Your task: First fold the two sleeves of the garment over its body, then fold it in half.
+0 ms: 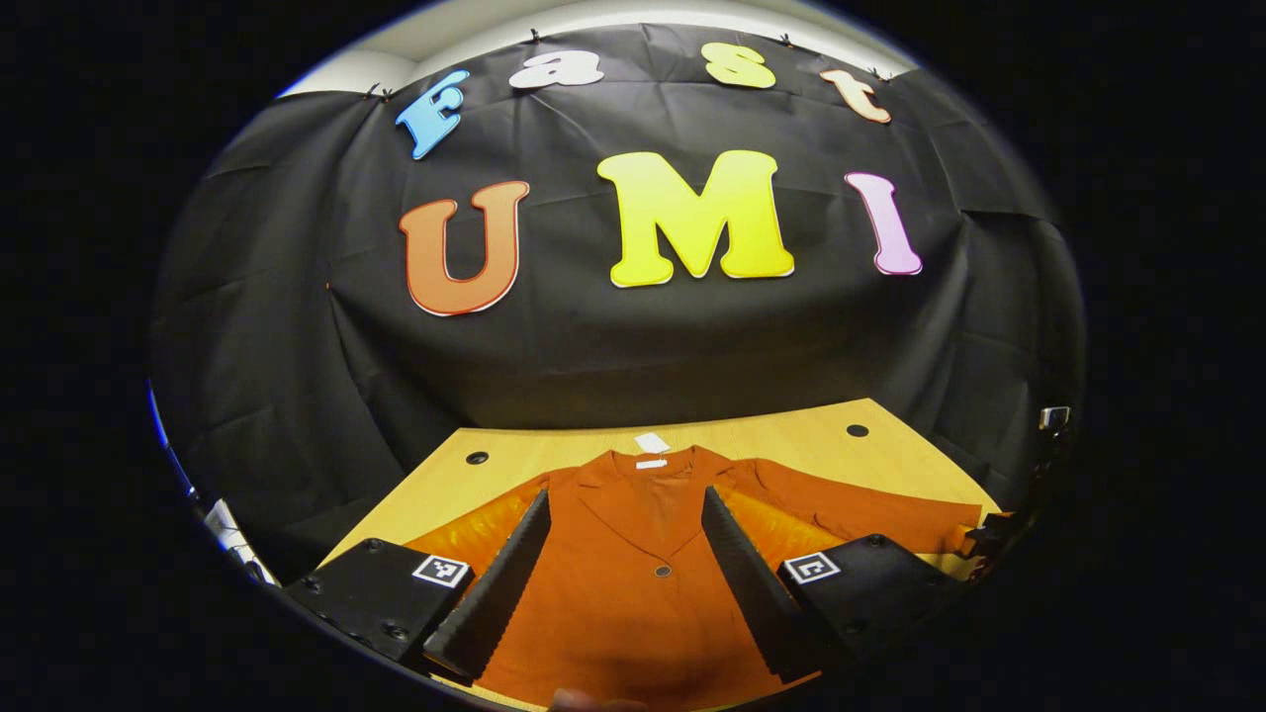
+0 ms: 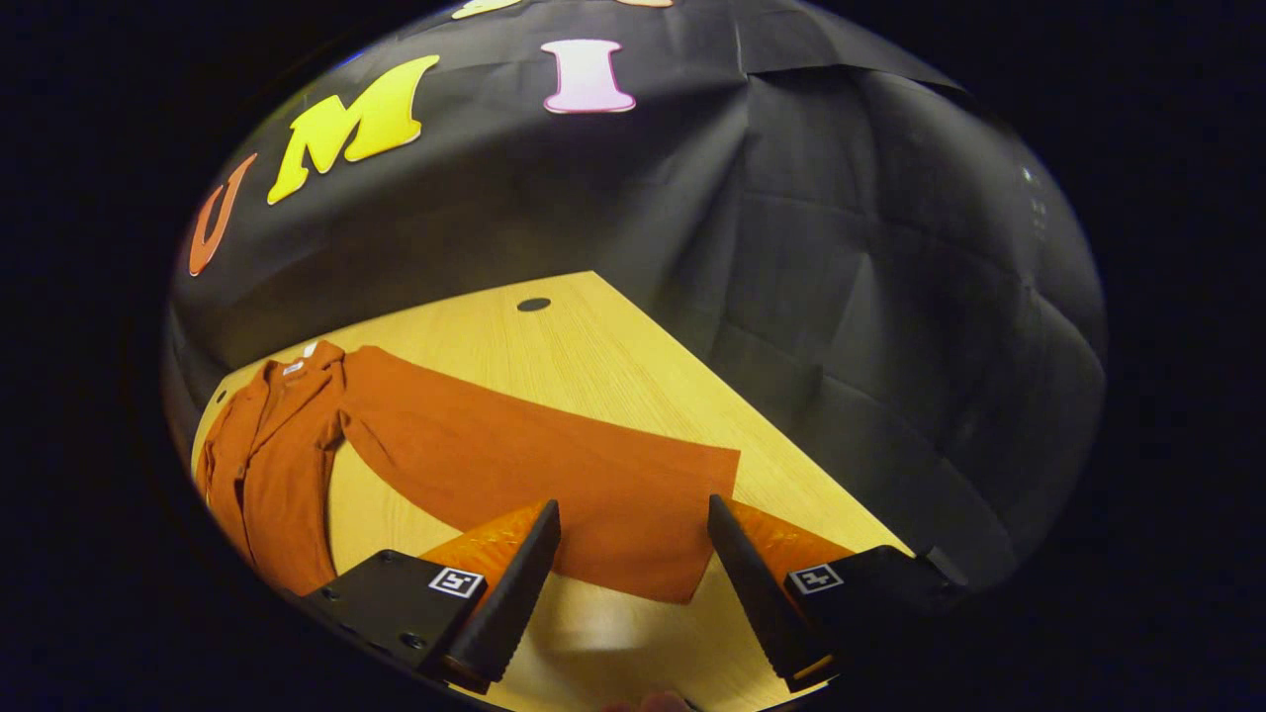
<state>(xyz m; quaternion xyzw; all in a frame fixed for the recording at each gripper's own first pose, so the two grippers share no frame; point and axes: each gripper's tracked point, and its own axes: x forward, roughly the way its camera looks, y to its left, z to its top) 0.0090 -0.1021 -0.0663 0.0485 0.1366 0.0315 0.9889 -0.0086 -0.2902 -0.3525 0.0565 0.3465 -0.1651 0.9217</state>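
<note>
A rust-orange garment (image 1: 633, 583) with a collar, a front button and a white neck label lies flat on the wooden table (image 1: 791, 435). My left gripper (image 1: 626, 574) hovers open above its chest, nothing between the fingers. In the right gripper view the garment's body (image 2: 267, 465) lies at the left, and one long sleeve (image 2: 534, 475) stretches out across the table toward me. My right gripper (image 2: 633, 578) stands open just above that sleeve's cuff end, its fingers on either side of the cuff and not touching it.
The yellow-wood table (image 2: 593, 336) has small dark round holes (image 2: 533, 305) near its far corners. Black cloth walls close in behind and to the right. Bare tabletop lies beyond the sleeve and under my right gripper.
</note>
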